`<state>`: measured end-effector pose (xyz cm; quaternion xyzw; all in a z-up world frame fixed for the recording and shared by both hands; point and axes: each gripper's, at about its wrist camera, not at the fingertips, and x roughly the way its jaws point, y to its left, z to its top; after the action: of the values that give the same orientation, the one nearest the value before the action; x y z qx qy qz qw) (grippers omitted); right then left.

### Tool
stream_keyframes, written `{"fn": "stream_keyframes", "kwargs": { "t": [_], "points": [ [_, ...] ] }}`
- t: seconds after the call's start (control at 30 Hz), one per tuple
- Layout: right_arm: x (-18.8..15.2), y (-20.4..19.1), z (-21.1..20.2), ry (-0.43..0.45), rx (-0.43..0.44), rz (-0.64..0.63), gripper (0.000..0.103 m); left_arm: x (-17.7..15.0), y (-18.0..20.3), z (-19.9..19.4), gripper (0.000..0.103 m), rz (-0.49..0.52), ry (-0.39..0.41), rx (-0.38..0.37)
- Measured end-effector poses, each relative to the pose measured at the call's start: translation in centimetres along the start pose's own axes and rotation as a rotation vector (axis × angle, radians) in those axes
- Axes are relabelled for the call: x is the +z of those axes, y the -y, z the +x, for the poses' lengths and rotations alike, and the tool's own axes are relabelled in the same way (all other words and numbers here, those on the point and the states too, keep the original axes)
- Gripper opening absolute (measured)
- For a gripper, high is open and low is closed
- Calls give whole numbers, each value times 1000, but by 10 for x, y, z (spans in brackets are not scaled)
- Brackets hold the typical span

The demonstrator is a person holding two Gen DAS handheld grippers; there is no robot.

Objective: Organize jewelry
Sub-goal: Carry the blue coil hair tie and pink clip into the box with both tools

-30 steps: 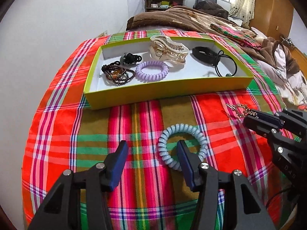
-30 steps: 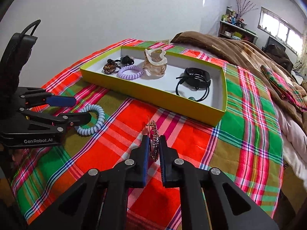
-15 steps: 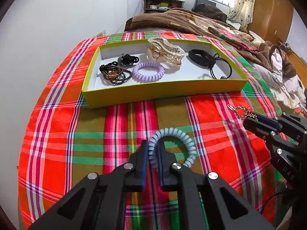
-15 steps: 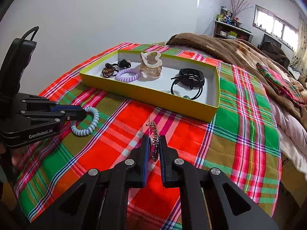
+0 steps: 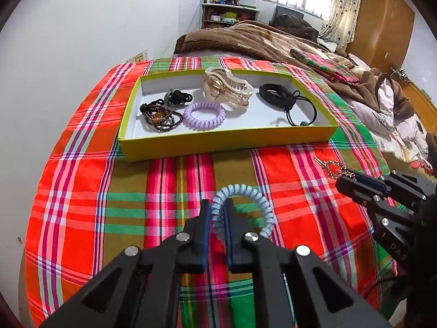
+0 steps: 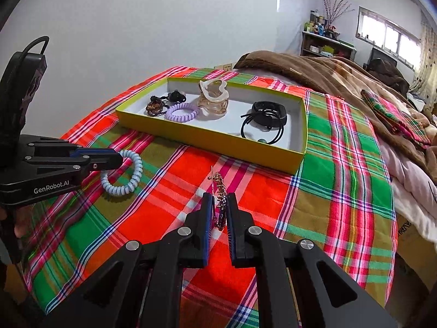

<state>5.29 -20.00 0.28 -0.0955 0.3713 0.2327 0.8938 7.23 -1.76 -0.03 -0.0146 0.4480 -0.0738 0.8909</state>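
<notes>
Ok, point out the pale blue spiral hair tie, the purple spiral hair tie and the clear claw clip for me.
pale blue spiral hair tie point(image 5: 269, 213), left wrist view, on its right-hand coils.
purple spiral hair tie point(image 5: 204, 114), left wrist view, on its front coils, in the tray.
clear claw clip point(image 6: 212, 101), right wrist view, on its body.

tray point(image 5: 218, 142) on plaid cloth point(image 5: 82, 205), coil tie point(image 5: 262, 199) before it, blanket point(image 5: 245, 38) behind

Right gripper point(image 6: 218, 213) is clamped on a beaded hairpin point(image 6: 220, 196), its tip poking up past the fingers. Off to its left, the left gripper point(image 6: 116, 160) pinches a pale blue spiral hair tie point(image 6: 124, 176) resting on the plaid cloth point(image 6: 341, 164). Just beyond both sits the yellow box point(image 6: 213, 139), with a purple spiral tie point(image 6: 182, 112) inside.
</notes>
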Motion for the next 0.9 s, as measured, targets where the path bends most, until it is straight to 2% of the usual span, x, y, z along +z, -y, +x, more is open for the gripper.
{"fn": "stream_keyframes", "kwargs": {
  "t": [0.47,0.9],
  "points": [
    [10,0,-22,57,-28,-2,10,17,-7,-26,10,-10,74,-7],
    [34,11,-33,122,-52,24,10,54,-30,-32,10,-51,130,-12]
  ]
}}
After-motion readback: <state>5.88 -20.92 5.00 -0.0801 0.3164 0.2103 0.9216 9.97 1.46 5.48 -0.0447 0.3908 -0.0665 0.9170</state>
